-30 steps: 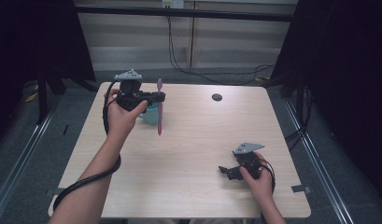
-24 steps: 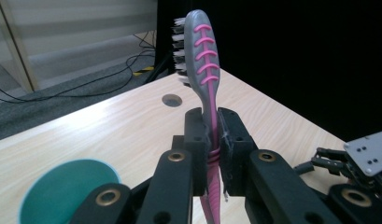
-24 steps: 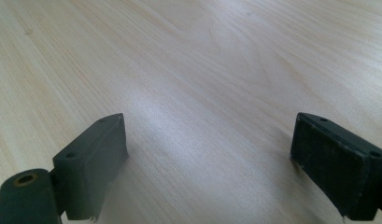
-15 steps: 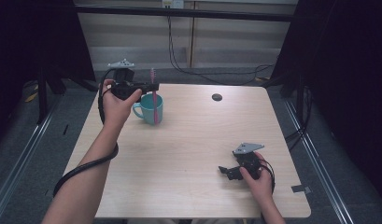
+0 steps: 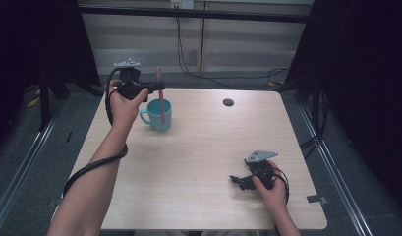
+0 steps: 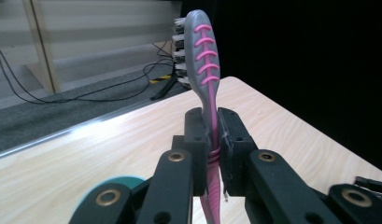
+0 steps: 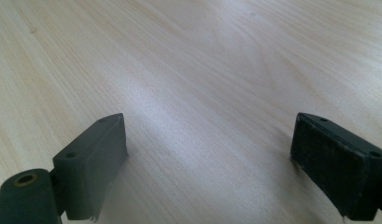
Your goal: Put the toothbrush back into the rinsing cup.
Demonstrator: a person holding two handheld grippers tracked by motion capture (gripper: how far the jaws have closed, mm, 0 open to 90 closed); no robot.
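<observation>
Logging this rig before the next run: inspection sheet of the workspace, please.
Surface: light wood table, bare in the middle.
Job's things: teal mug at far left; pink toothbrush upright, bristles up, lower end down at the mug.
Clutter: small dark round object near the far edge.
Grippers: left gripper shut on the toothbrush handle above the mug; right gripper low at the near right, jaws open, nothing between them.
Cables: black cable along the left forearm; more cables on the floor beyond.
Surroundings: dark curtains, grey floor.

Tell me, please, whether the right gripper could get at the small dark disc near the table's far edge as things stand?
Probably yes: the right gripper is open and empty, and bare table lies between it and the dark disc.
</observation>
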